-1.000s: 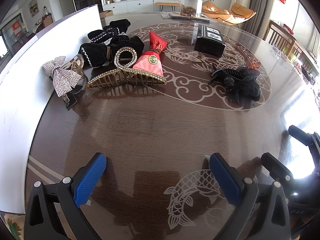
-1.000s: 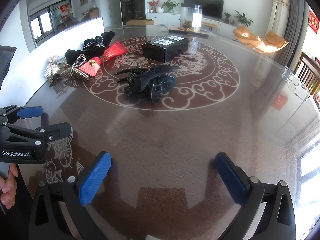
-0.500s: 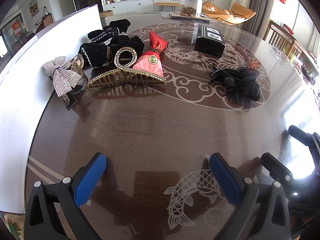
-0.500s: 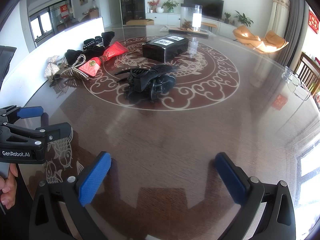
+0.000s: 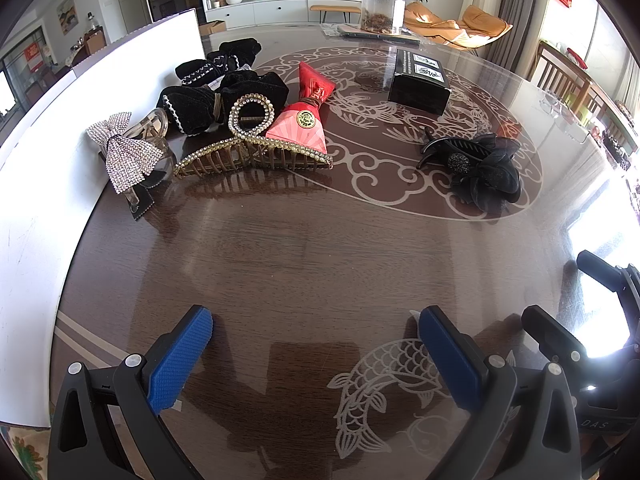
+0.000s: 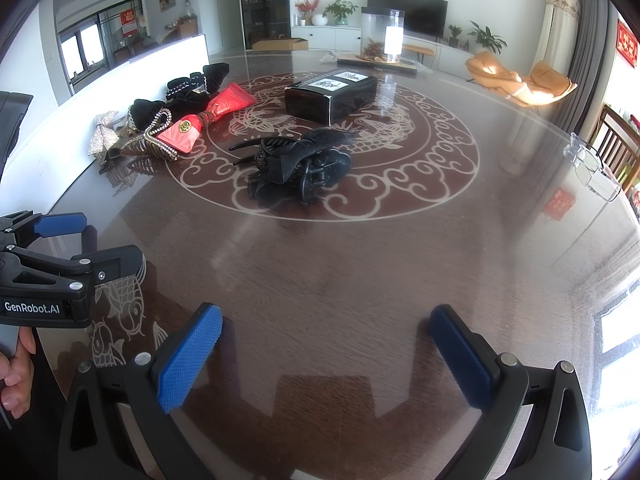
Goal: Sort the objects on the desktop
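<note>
Hair accessories lie on a dark round table [image 5: 304,248]. At the far left sit a rhinestone bow clip [image 5: 126,156], a gold rhinestone claw clip [image 5: 252,152], black velvet bows [image 5: 224,88] and a red-pink pouch [image 5: 304,120]. A black flower claw clip [image 5: 480,168] [image 6: 300,164] lies near the middle, and a black box [image 5: 420,80] [image 6: 332,94] stands behind it. My left gripper [image 5: 316,340] is open and empty over the near edge. My right gripper [image 6: 326,340] is also open, holding nothing.
A white board [image 5: 36,184] stands along the table's left side. A clear jar [image 6: 382,36] on a tray sits at the far edge, and clear glasses [image 6: 592,168] at the right. The left gripper's body [image 6: 44,276] and a hand [image 6: 16,376] show at left in the right wrist view.
</note>
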`<state>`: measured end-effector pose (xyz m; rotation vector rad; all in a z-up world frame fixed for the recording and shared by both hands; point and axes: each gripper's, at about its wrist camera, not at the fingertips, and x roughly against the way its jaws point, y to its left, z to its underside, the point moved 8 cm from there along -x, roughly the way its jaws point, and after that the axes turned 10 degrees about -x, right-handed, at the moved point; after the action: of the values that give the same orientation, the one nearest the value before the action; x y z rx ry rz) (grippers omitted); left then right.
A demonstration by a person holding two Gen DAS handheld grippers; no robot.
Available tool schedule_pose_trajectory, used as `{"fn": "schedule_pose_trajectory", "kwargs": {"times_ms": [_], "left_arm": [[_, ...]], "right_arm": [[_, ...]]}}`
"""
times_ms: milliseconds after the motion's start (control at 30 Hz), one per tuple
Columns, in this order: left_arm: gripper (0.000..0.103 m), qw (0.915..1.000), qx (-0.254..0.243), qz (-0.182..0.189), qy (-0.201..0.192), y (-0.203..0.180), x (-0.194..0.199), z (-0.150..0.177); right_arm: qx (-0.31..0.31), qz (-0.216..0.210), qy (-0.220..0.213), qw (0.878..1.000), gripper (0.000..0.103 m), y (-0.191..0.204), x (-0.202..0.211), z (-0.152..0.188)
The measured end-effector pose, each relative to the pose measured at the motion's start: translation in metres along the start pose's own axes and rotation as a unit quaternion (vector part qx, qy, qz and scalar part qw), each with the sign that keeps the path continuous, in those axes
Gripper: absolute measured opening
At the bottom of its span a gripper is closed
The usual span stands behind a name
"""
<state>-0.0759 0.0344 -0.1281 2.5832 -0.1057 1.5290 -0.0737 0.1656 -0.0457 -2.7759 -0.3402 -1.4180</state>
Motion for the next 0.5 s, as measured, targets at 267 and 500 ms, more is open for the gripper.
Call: {"fn": "schedule_pose_trajectory", "kwargs": {"times_ms": [267, 500], "left_arm": [[0.103, 0.9985, 0.049, -0.021, 0.01, 0.025, 0.0, 0.006], [0.103, 0.9932, 0.116, -0.007, -0.001, 0.05, 0.006, 0.012]], "right_arm": [[0.0, 0.0, 0.0, 1.0, 0.103, 0.0, 0.0, 0.0], [0.02, -0.018, 0.017, 0.999, 0.103, 0.003, -0.004, -0.017]]}}
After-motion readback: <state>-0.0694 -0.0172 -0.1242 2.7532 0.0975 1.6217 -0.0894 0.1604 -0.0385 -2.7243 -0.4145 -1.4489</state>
